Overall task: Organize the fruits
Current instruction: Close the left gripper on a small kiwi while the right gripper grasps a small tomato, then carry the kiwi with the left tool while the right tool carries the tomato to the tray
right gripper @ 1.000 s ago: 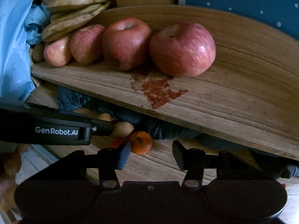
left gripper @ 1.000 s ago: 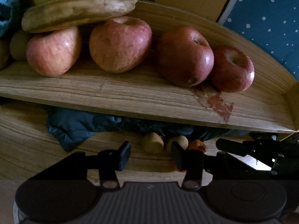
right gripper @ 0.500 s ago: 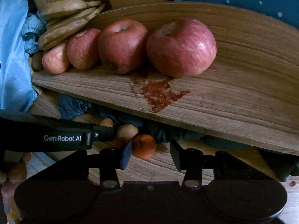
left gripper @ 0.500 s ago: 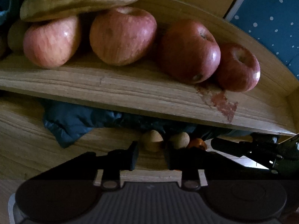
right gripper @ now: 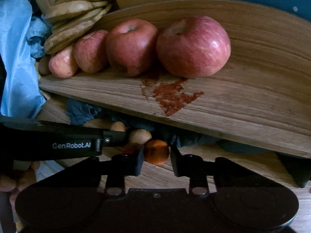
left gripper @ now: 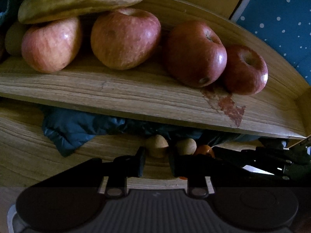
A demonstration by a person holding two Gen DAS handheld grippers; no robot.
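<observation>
Both grippers dipped under the curved wooden upper shelf (right gripper: 243, 104), prob bc the small stuff sits on the lower wooden board (left gripper: 29, 145) w/ little headroom; left gripper (left gripper: 156, 162) just been closing, now pinched on a small tan round fruit (left gripper: 157, 145). Right gripper (right gripper: 156, 162) likewise just closing, pads snug either side of a small orange tangerine (right gripper: 156, 151), looks gripped; four red apples (right gripper: 193, 46) + browned bananas (right gripper: 77, 19) lined up top, likely the sorted row.
</observation>
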